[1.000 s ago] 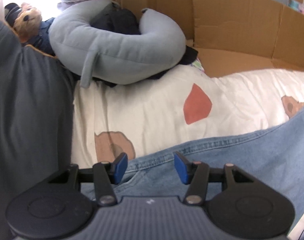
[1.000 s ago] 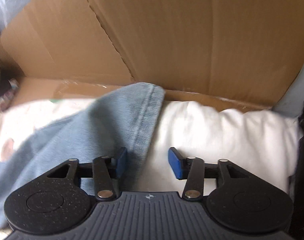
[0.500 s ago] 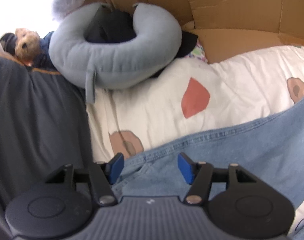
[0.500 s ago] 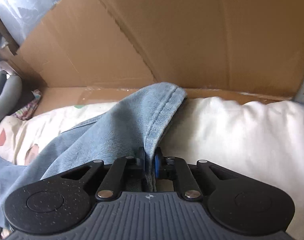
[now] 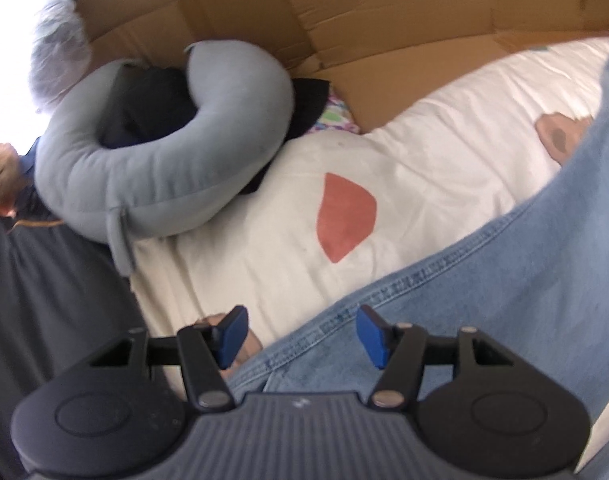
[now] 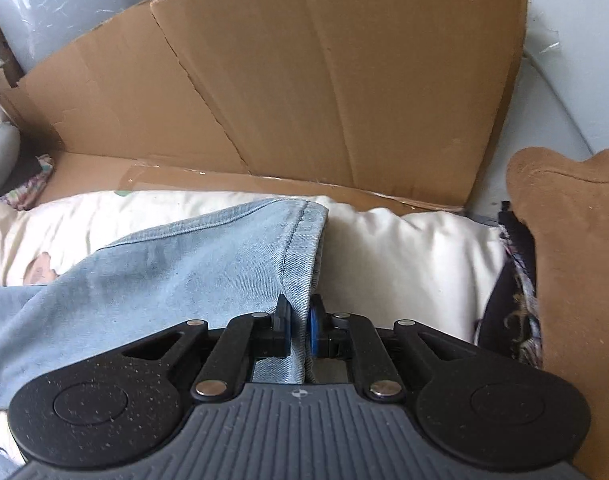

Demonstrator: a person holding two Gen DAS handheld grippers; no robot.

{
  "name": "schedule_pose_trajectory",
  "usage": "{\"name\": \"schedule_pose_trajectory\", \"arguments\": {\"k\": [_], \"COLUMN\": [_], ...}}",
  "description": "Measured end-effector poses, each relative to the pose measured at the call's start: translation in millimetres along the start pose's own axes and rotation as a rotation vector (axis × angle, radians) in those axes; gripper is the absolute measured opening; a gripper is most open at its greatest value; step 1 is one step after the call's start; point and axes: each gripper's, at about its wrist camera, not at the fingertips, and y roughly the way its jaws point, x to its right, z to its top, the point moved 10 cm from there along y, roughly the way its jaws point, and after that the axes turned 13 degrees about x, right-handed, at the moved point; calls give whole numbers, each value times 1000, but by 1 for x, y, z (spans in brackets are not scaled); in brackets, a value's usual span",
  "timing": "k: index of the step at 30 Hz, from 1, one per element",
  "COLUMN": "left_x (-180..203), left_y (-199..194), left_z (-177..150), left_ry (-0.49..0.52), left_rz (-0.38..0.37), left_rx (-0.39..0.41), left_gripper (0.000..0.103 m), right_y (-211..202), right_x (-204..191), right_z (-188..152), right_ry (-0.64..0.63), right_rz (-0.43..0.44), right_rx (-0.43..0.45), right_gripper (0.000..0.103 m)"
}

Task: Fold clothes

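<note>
Jeans point(image 6: 176, 276) lie spread on the bed's white quilt point(image 6: 404, 252), light blue denim, not yet folded as far as I can see. My right gripper point(image 6: 300, 328) is clamped on the hem end at the far right. My left gripper point(image 5: 300, 338) is wide, poised over the stitched edge point(image 5: 404, 284) near me, gripping nothing. I judge the fold barely begun: one end caught, the other to take. Neck pillow point(image 5: 160, 152) sits far left, cardboard point(image 6: 304, 92) behind.
</note>
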Motion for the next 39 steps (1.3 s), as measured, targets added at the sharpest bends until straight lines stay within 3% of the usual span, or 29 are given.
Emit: {"name": "schedule_pose_trajectory", "arguments": {"k": [8,17,26,27,31,39], "left_x": [-9,-11,6,8,12,17], "left_y": [22,50,63,63,65,65], "left_z": [-34,-46,-43,-43,-43,-45], "left_ry": [128,163,225,234,251,266], "left_rz": [-42,-105,-190,-197,-217,-229], "left_rx": [9,62,78,78,70,56], "left_gripper": [62,58,51,51,45,41], "right_y": [-17,-50,-37,-34,-21,16], "right_x": [-6,-10,10,12,7,13], "right_z": [8,28,-21,-25,-21,10], "right_ry": [-73,-122,-146,-148,-143,-97], "right_rz": [-58,-105,-209,-222,-207,-217], "right_rx": [-54,-122,-262,-264,-220,-96], "right_gripper": [7,7,15,23,37,46]}}
